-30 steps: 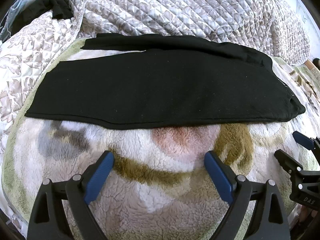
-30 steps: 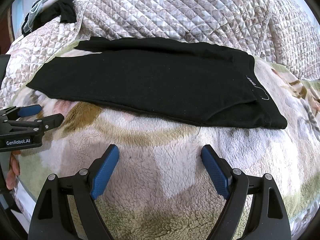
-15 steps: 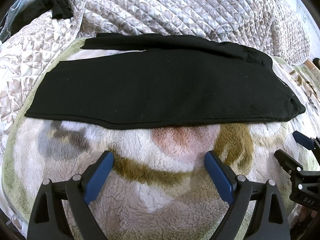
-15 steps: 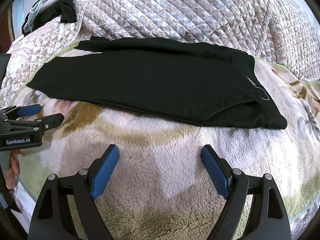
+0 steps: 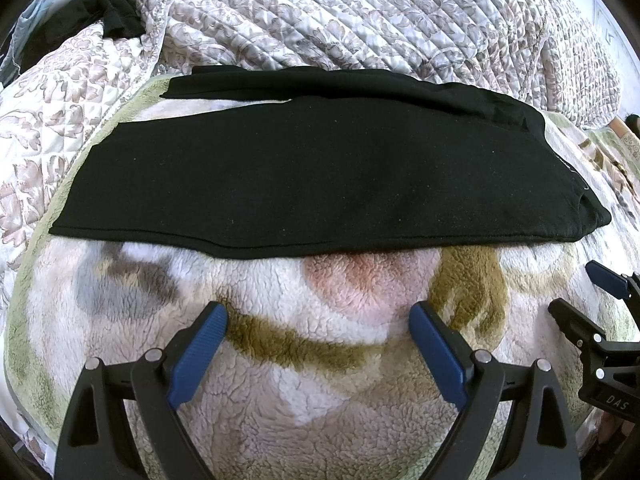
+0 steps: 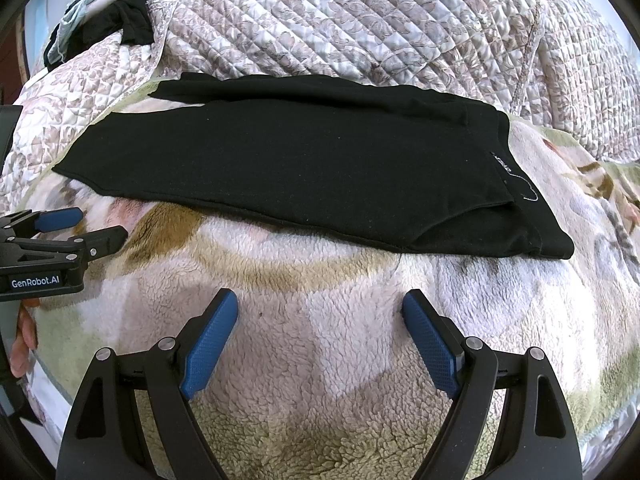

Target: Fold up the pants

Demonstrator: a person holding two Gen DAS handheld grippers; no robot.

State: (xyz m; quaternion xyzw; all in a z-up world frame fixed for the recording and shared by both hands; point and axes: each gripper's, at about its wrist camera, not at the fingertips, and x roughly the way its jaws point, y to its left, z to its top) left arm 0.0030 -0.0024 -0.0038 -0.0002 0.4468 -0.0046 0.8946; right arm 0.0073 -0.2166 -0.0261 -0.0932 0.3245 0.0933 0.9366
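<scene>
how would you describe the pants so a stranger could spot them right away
On the fleecy patterned blanket in front of the quilted bedspread, the pants lie flat. They are the only long black garment there, unlike the crumpled dark clothes far back.

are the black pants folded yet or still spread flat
Folded once lengthwise: the black pants lie with one leg stacked over the other, edges offset at the waistband. Not folded crosswise yet.

Black pants (image 5: 312, 176) flat, legs stacked
</scene>
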